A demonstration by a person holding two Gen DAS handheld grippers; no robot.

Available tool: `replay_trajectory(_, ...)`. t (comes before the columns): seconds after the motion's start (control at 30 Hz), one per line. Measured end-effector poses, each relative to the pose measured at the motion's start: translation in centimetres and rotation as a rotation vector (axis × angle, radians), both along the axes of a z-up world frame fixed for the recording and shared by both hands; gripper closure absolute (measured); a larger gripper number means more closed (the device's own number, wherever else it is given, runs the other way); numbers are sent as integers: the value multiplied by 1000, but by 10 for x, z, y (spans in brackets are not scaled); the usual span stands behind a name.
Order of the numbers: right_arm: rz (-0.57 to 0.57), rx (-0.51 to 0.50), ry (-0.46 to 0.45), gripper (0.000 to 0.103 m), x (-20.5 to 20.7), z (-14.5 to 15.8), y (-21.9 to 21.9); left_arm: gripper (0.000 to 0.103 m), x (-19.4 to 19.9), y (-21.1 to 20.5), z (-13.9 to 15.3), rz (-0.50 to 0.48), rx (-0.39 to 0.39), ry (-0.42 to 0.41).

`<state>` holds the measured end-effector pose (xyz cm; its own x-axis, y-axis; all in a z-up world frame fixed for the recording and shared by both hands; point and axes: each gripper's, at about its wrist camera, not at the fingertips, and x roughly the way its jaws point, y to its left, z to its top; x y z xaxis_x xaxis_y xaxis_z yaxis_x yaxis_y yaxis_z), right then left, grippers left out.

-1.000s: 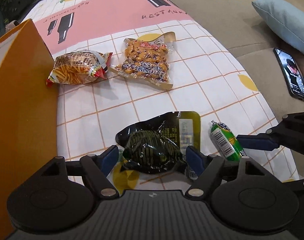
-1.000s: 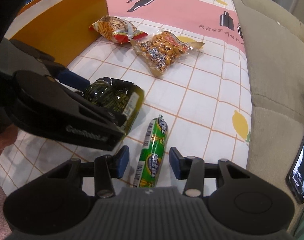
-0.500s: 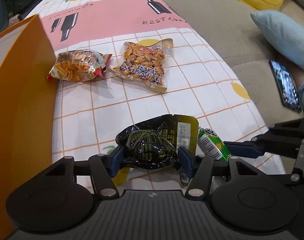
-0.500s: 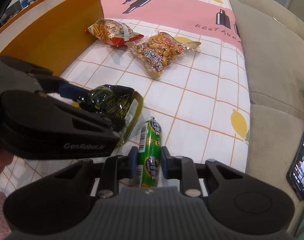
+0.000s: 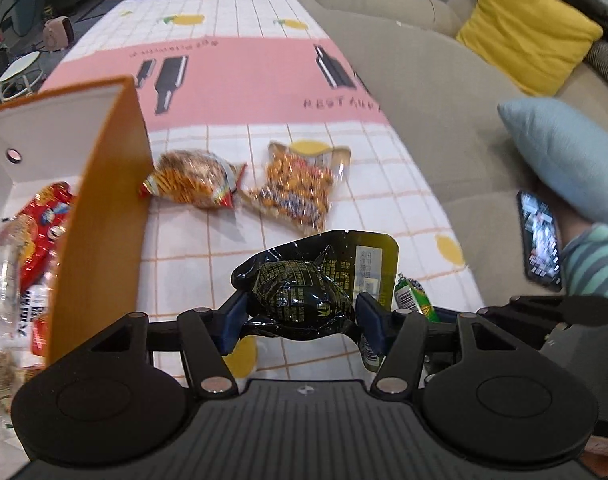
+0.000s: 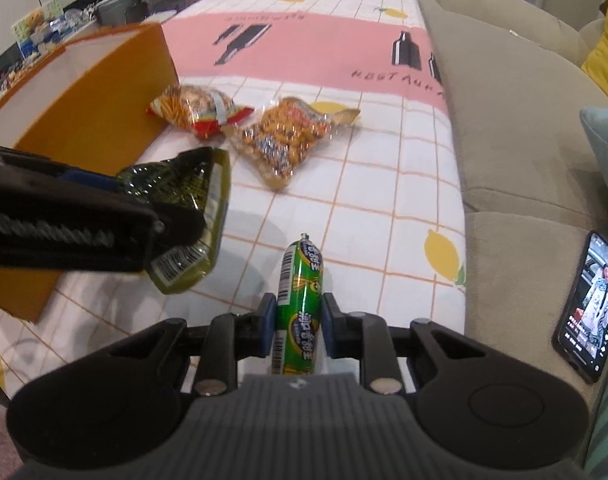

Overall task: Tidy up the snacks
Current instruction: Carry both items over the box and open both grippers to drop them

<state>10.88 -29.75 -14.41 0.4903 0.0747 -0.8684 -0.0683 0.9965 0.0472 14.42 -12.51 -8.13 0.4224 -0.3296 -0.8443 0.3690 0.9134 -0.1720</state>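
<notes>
Left wrist view: left gripper (image 5: 302,322) jaws half-closed, clamped on the black pouch (image 5: 304,300), lifted just right of the orange box (image 5: 100,216); slick film could slip out.
Right wrist view: right gripper (image 6: 298,326) nearly shut, pinching the green sausage stick (image 6: 300,300), probably lying on the tablecloth (image 6: 383,200); off-centre grip may let it swing.

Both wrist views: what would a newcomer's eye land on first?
Each tool grips a snack: the left tool is shut on a glossy black packet, raised beside the orange box; the right tool is shut on a green sausage stick. Two orange snack bags lie farther along the checked tablecloth.
</notes>
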Motion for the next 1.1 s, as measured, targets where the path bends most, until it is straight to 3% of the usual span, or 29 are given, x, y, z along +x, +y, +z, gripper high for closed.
replay_trajectory(0.3,5,71,-111,83,-2,46,23,37,-5,32,63,0,-33,-71)
replay_trajectory(0.67,131,202,-225,83,22,106,87,38,16,93,130,-31,103,-199)
replay_trajectory(0.8,208,186,-244,83,37,119,120,38,28,117,138,-10,188,-232)
replay_trajectory(0.93,279,174,-235,83,57,123,151,40,48,138,130,18,236,-202)
replay_trajectory(1.1,409,46,-224,83,73,112,193,42,69,155,103,-16,291,-157)
